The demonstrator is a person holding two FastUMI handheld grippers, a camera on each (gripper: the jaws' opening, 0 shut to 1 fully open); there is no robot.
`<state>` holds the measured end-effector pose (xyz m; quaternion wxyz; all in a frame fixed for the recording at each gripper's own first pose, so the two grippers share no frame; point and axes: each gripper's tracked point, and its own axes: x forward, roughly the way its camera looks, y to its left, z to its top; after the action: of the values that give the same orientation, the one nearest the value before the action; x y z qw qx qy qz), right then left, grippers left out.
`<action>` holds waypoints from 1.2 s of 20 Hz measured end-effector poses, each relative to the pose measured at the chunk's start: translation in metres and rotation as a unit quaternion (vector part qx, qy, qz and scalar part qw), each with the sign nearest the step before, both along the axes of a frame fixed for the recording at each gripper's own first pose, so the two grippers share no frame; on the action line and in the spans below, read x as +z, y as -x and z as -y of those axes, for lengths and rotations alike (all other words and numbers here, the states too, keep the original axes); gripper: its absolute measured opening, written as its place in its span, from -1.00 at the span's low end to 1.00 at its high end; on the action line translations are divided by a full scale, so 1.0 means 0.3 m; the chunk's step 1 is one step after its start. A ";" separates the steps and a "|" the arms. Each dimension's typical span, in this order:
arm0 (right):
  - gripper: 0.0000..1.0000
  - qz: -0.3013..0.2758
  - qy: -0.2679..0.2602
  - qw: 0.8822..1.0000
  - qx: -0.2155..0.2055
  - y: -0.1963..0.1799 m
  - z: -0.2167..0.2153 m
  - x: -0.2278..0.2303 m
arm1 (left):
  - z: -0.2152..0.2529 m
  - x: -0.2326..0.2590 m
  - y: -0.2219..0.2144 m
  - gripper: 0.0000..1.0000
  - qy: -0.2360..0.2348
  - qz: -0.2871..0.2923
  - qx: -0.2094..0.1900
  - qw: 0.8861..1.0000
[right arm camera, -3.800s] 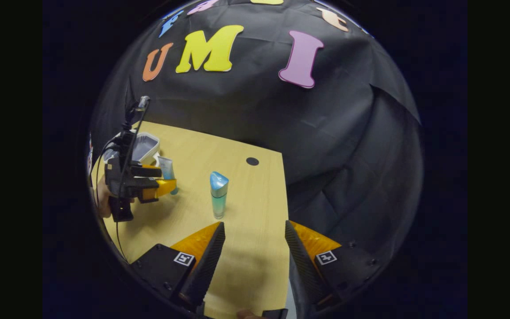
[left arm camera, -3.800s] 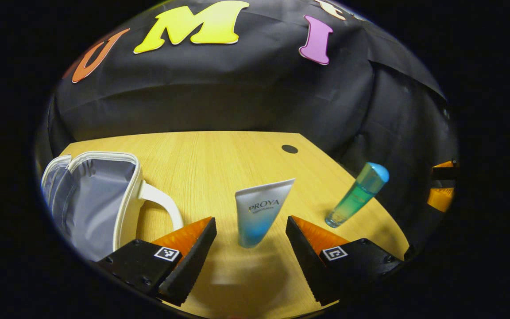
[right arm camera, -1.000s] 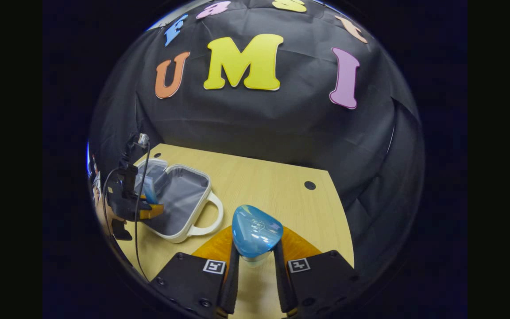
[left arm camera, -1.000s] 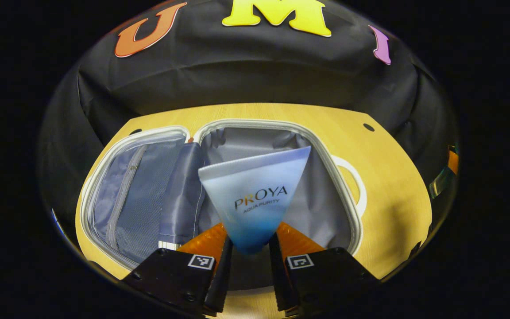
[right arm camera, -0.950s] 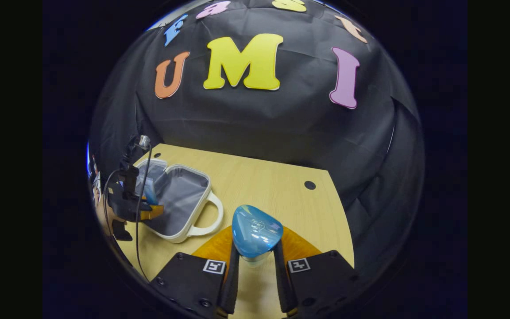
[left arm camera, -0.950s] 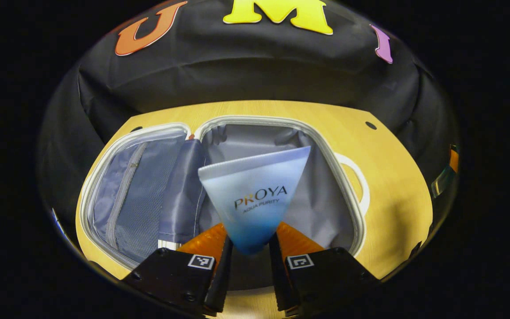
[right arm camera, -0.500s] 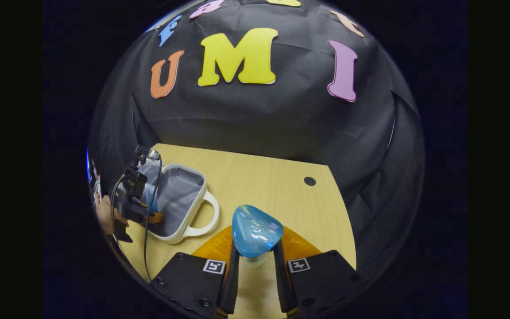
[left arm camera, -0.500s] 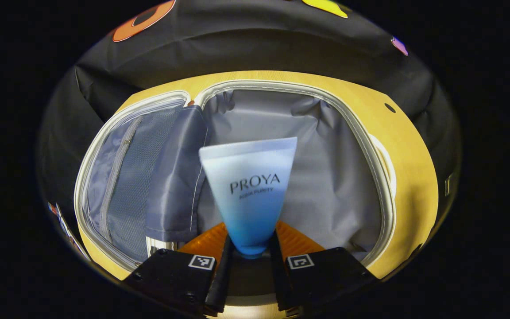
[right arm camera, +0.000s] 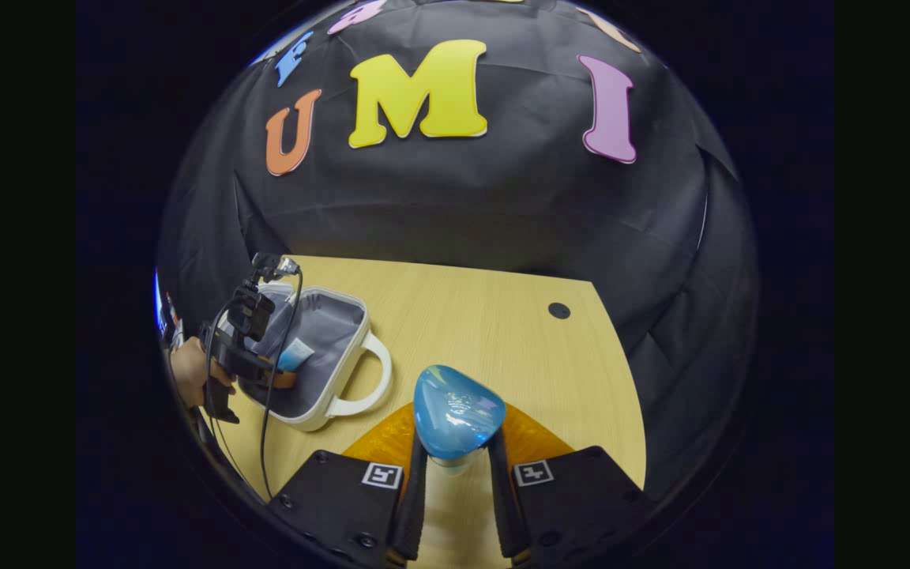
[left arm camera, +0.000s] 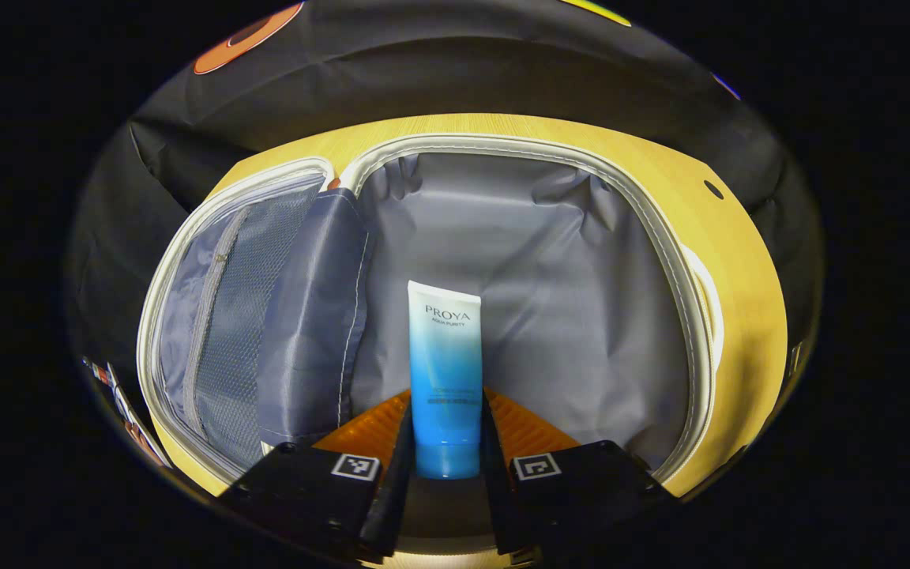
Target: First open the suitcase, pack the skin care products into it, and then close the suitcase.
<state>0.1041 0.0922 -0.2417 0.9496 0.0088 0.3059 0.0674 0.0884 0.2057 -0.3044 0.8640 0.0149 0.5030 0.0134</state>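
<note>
**Operator:** State the condition of the left claw and the location of its load.

**Technician:** The left claw is narrowed onto the cap end of the blue-and-white tube, one finger against each side. The tube points forward along the fingers, into the right-hand half of the open suitcase, over the grey lining. Whether its far end touches the lining cannot be determined. The grip at the cap end leaves the body of the tube free to go in first.

**Operator:** And the left-hand half?

**Technician:** It carries a mesh pocket with a zip. The tube is not in that half; a fabric divider lies between the two.

**Operator:** Right claw?

**Technician:** The right claw is drawn in on the bottle, just below its blue cap, both fingers on it, above the table. The suitcase, handle toward this side, lies well to the left, where a hand holds the left claw over it.

**Operator:** Assessment?

**Technician:** Opening is complete. The tube appears ready for release. The bottle is likely held clear so that the two claws do not crowd one compartment. Closing is not yet begun.
</note>
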 end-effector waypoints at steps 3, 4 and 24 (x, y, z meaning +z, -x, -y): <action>-0.31 0.000 0.004 1.000 0.002 -0.010 -0.004 -0.004 | -0.023 0.009 -0.003 0.45 -0.022 0.004 0.012 1.000; -0.31 0.001 0.003 1.000 0.002 -0.013 -0.009 0.001 | -0.018 0.014 -0.002 0.65 -0.020 0.007 0.014 1.000; -0.31 -0.030 -0.040 0.993 0.106 -0.150 -0.802 -0.016 | -0.339 0.925 0.174 0.97 -0.020 0.401 0.003 0.916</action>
<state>0.1492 0.3328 -0.2465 0.9265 0.0160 0.3306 0.1793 0.0363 0.3075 -0.0267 0.9927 0.0240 0.1137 0.0315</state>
